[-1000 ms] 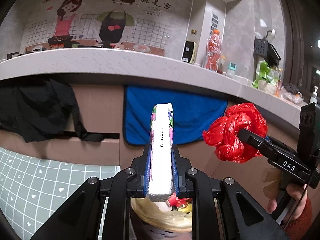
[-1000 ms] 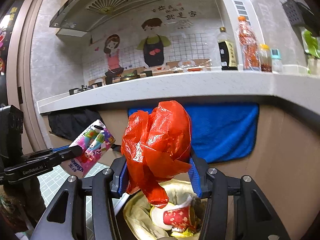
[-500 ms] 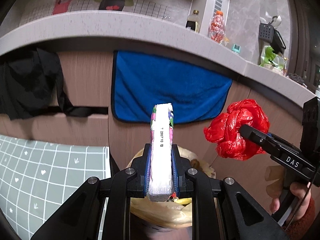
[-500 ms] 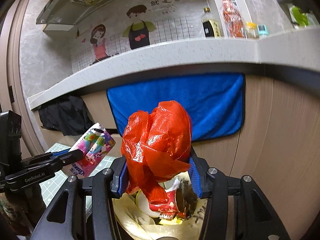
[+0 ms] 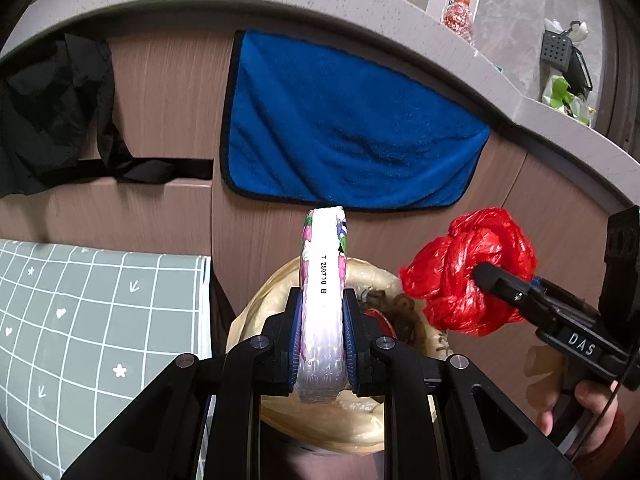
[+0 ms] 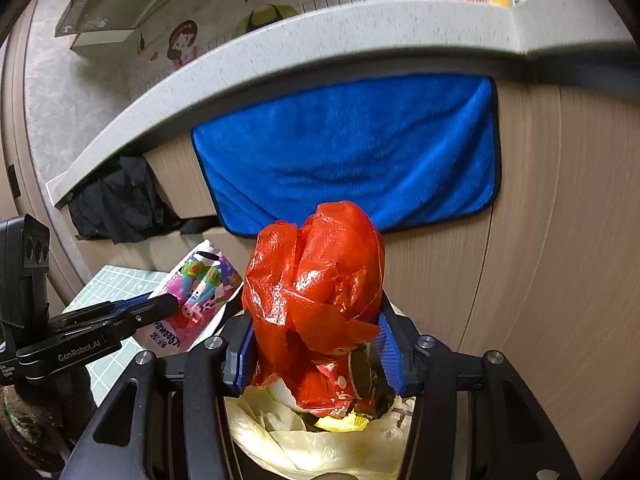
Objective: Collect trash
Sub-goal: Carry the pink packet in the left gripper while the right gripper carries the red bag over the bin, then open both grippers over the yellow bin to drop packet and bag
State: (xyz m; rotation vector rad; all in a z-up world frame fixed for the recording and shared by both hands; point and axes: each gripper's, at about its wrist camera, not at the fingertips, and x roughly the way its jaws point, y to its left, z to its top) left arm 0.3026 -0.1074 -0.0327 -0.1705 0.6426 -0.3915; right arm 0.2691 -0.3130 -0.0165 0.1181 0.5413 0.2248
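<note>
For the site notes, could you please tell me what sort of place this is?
Most likely a home kitchen: a speckled stone countertop carries bottles, a blue towel hangs on the wood cabinet front below, and a lined trash bin stands on the floor.

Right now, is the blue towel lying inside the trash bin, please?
No, the blue towel hangs on the cabinet front under the counter, above the trash bin.

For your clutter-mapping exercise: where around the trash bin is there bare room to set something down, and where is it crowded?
Bare: the green checked mat, left of the lined trash bin. Crowded: the bin's mouth, already holding trash, with the tissue pack and red plastic bag above.
</note>
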